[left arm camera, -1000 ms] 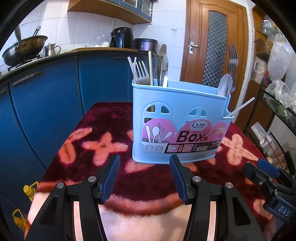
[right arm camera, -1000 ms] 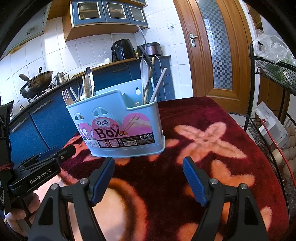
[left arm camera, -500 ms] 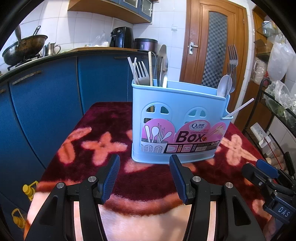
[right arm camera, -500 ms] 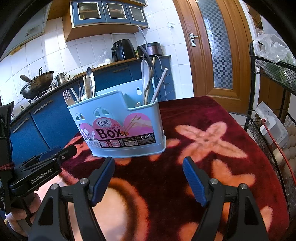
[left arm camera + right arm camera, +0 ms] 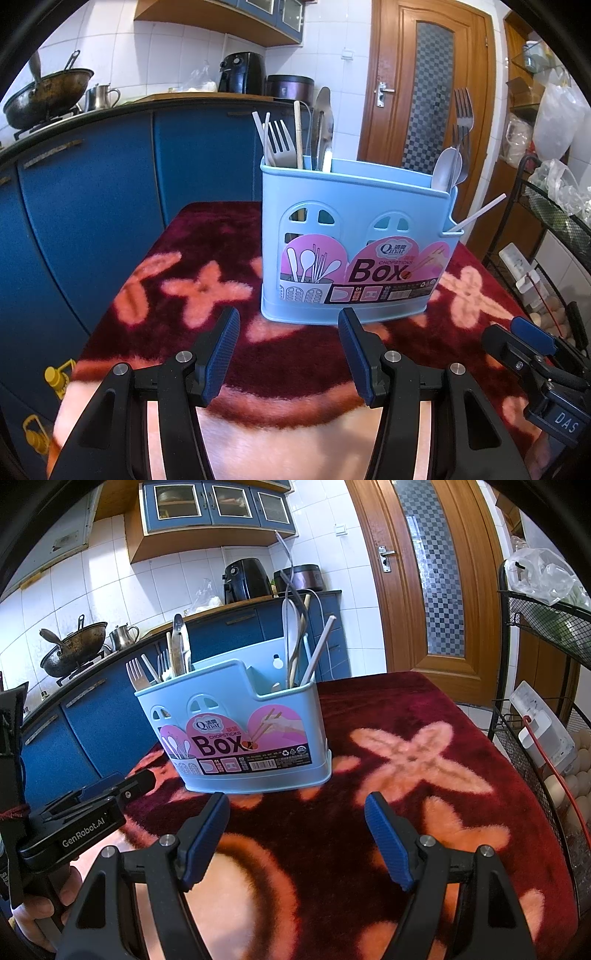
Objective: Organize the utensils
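A light blue utensil box (image 5: 354, 236) with a pink "Box" label stands upright on the red flowered tablecloth (image 5: 177, 295); it also shows in the right wrist view (image 5: 236, 731). Forks (image 5: 280, 142), a wooden chopstick (image 5: 298, 133) and metal tongs (image 5: 323, 129) stand in its left part. A spoon (image 5: 445, 170), a fork (image 5: 463, 118) and a white stick (image 5: 480, 216) stand in its right part. My left gripper (image 5: 288, 354) is open and empty just in front of the box. My right gripper (image 5: 297, 834) is open and empty, in front of the box's right end.
Blue kitchen cabinets (image 5: 92, 192) with a wok (image 5: 44, 96) and a kettle stand behind on the left. A wooden door (image 5: 424, 96) is behind. A black wire rack (image 5: 546, 709) with bags and eggs stands at the table's right edge.
Both grippers have stayed open. The box has drifted slightly in both views; nothing was picked up or put down.
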A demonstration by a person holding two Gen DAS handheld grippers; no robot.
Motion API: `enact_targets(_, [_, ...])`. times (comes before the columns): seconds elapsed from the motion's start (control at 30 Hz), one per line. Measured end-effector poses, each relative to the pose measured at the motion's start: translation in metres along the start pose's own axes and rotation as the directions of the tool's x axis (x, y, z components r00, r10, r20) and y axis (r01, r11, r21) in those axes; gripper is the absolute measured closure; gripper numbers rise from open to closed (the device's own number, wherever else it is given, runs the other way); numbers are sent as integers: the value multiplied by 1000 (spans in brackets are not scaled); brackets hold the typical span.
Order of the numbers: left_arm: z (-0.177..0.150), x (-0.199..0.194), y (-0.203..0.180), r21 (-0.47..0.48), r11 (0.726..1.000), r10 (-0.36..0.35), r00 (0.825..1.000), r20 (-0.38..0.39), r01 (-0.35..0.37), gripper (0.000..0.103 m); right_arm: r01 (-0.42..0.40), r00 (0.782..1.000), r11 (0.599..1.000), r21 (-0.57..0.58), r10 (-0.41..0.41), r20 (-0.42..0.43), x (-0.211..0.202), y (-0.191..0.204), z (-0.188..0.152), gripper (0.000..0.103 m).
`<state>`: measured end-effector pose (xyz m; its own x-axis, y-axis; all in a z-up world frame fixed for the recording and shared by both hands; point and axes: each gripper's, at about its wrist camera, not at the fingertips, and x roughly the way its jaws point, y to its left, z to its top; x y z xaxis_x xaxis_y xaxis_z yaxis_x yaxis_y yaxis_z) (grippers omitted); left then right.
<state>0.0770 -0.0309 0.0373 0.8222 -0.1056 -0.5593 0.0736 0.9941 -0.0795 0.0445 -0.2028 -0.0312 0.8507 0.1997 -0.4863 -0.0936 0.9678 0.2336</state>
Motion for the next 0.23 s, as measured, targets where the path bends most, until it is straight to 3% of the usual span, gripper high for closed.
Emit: enact_targets(0.23, [0, 0, 0, -1, 1000, 0, 1000, -1, 0, 46, 0, 1000, 1000, 0, 0, 0, 0, 0, 0, 25])
